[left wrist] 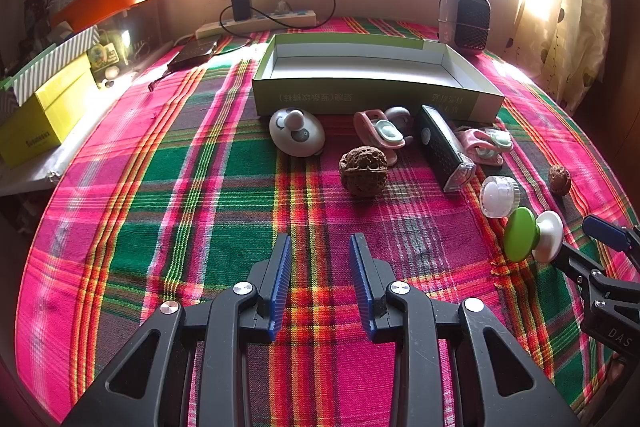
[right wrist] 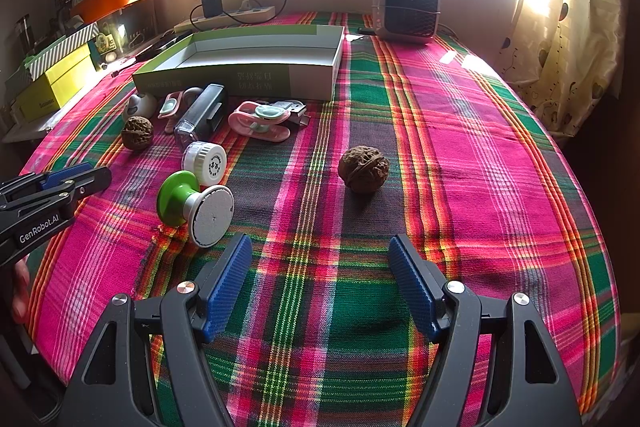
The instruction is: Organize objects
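An empty green-and-white box stands open on the plaid cloth. In front of it lie a white egg-shaped toy, two pink clips, a black stapler-like block, a white jar, a green-and-white knob and two walnuts. My left gripper is open and empty, short of the nearer walnut. My right gripper is open and empty, just short of the other walnut.
A small heater stands at the back right. A power strip with a charger lies by the wall. Yellow and striped boxes sit on a side shelf at left. A curtain hangs at right.
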`<state>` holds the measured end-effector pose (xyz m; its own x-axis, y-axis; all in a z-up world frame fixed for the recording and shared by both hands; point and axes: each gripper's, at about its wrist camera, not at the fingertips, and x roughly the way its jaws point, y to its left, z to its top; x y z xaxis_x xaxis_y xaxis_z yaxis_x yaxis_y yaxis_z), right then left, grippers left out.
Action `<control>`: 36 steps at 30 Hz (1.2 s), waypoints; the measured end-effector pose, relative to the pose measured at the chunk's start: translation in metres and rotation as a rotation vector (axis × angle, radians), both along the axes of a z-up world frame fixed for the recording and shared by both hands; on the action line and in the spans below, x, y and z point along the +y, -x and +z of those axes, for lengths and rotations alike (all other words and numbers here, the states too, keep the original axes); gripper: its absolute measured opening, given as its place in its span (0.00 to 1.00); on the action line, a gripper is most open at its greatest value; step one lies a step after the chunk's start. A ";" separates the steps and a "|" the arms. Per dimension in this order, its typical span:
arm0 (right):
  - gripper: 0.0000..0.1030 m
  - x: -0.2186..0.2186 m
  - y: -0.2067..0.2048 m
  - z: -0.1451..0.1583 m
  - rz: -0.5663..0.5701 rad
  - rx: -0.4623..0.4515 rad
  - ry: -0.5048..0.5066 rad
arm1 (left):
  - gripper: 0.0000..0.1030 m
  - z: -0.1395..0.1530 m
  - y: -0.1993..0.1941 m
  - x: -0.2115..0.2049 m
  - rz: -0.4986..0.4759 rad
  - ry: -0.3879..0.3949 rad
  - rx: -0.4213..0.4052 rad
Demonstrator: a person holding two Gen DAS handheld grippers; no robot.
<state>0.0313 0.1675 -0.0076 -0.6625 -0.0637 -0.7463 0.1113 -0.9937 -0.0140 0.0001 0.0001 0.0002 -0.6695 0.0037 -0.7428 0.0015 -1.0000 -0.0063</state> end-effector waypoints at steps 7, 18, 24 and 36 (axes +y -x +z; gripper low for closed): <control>0.69 0.000 0.001 0.000 -0.001 0.000 0.000 | 0.27 0.000 0.000 0.000 -0.001 0.001 0.001; 0.69 -0.003 0.000 0.001 -0.017 -0.018 -0.001 | 0.27 0.001 0.003 -0.003 -0.010 -0.004 -0.003; 0.69 -0.009 -0.015 0.018 0.000 0.031 0.039 | 0.27 0.002 0.001 -0.003 -0.047 -0.017 0.002; 0.69 -0.047 -0.003 0.029 0.051 0.004 0.077 | 0.27 0.004 0.005 -0.010 -0.112 -0.041 -0.027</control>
<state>0.0346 0.1209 0.0216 -0.6601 -0.1548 -0.7351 0.1622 -0.9848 0.0617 -0.0053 -0.0098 0.0040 -0.6428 0.1083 -0.7583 -0.1095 -0.9928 -0.0490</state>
